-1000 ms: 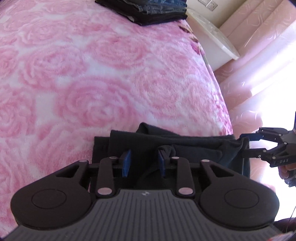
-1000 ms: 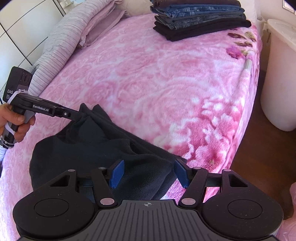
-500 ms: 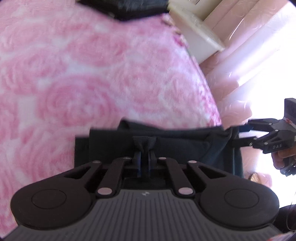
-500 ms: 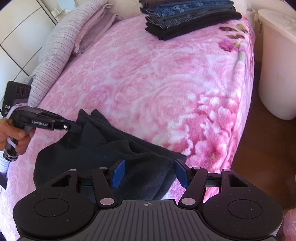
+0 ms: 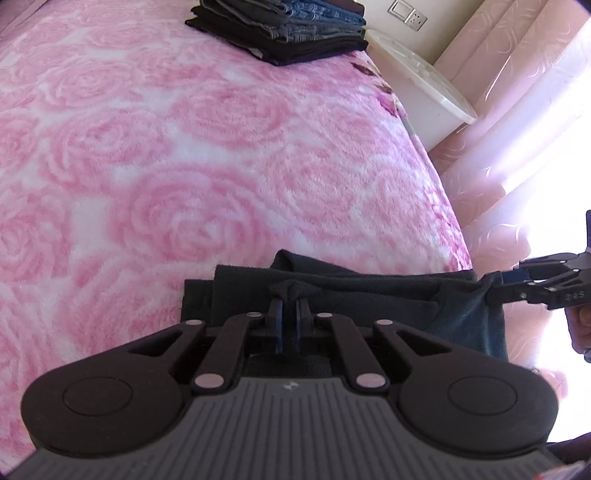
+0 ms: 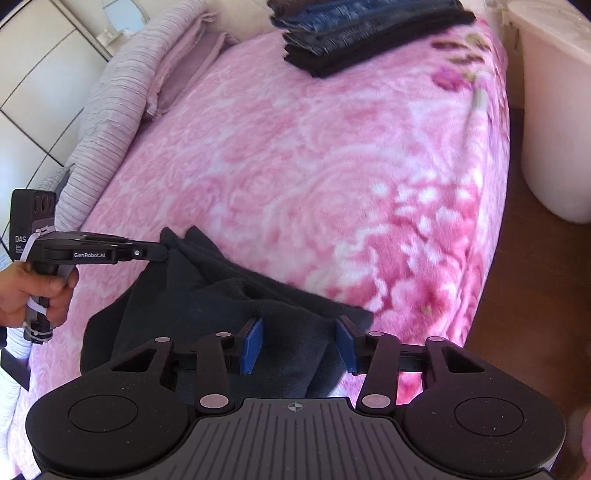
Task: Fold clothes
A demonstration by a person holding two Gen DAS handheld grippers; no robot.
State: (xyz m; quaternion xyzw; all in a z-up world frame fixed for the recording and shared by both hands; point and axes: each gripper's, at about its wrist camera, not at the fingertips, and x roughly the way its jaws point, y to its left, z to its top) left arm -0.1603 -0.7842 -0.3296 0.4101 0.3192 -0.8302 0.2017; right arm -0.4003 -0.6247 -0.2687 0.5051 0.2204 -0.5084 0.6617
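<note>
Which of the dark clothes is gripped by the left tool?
The loose black garment at the near edge of the bed; the others sit folded in a far stack.

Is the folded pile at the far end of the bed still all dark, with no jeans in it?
No: the folded pile holds blue denim pieces between black ones, stacked on the pink blanket.

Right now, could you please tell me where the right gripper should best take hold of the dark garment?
The bunched near edge of the dark garment, approached from the near side of the bed, angled downward. That thick fold already lies between the right gripper's closing jaws, while the left gripper pinches the opposite end.
</note>
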